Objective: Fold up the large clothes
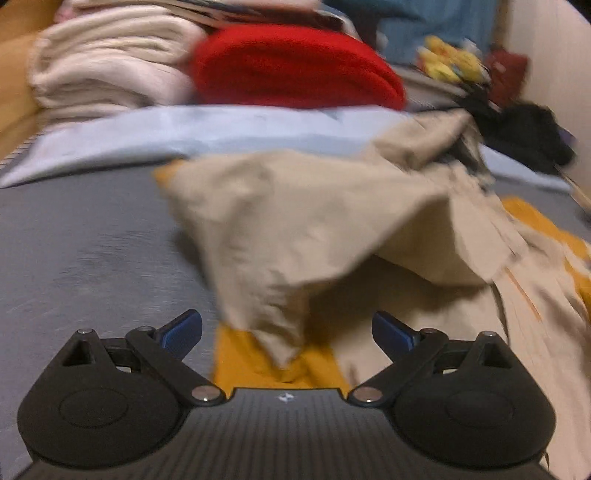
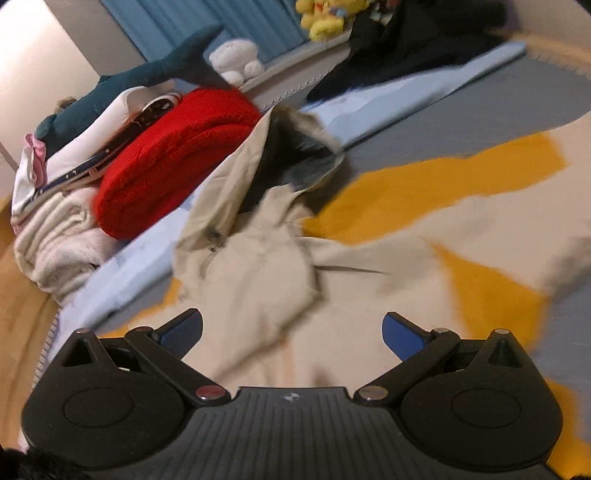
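A beige coat (image 1: 314, 229) with an orange lining (image 1: 255, 362) lies crumpled on a grey bed cover (image 1: 92, 240). In the right wrist view the same coat (image 2: 280, 280) spreads out with its dark-lined hood (image 2: 291, 155) toward the pillows and its orange lining (image 2: 436, 184) showing. My left gripper (image 1: 287, 332) is open just over a hanging flap of the coat, with nothing pressed between its blue pads. My right gripper (image 2: 291, 334) is open too, low over the coat's body, gripping nothing.
At the head of the bed are a folded red blanket (image 1: 295, 66), cream blankets (image 1: 103, 66) and a light blue sheet (image 1: 184, 129). Dark clothes (image 1: 528, 129), yellow plush toys (image 2: 325, 16), a shark plush (image 2: 147, 77) and a blue curtain (image 2: 221, 22) lie behind.
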